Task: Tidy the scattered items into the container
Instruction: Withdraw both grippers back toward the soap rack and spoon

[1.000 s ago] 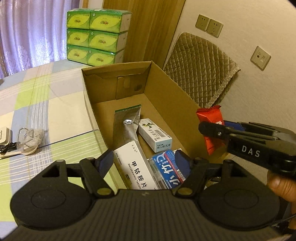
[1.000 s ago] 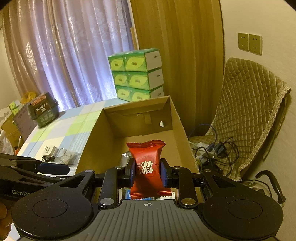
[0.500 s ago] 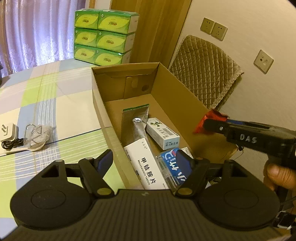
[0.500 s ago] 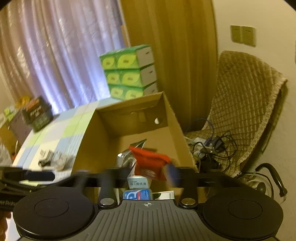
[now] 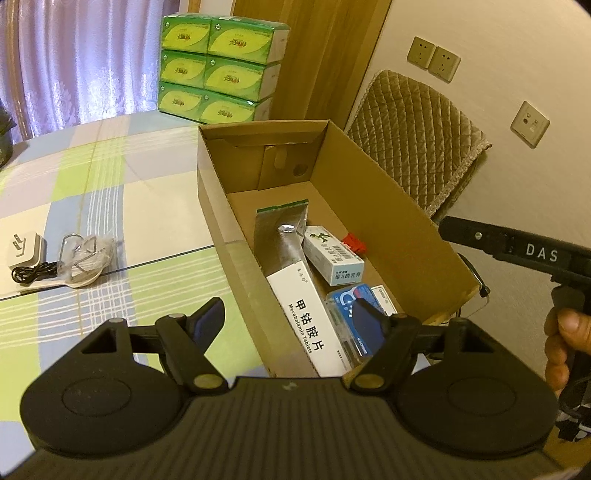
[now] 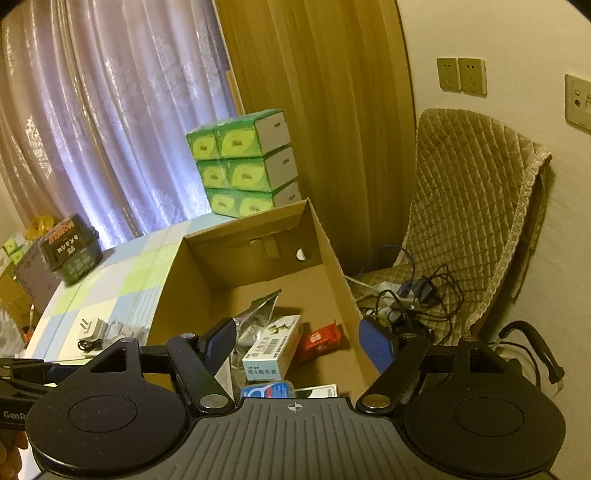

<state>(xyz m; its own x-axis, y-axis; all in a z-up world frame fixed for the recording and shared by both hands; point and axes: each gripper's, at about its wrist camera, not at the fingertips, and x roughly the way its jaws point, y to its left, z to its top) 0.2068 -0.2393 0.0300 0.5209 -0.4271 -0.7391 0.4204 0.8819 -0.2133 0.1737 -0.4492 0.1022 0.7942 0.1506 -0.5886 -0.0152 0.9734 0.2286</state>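
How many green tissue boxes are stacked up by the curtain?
6 show their fronts: a stack three rows high, two side by side per row. Top row, middle row, bottom row. More may hide behind.

The room looks dim and yellow to me. Soft light comes through the curtain (image 6: 92, 147) at ten o'clock. My views bend round at the edges, with black corners. The cardboard box (image 5: 388, 206) is dark inside its far end. The wooden panel (image 6: 314, 110) at twelve o'clock looks smeared.
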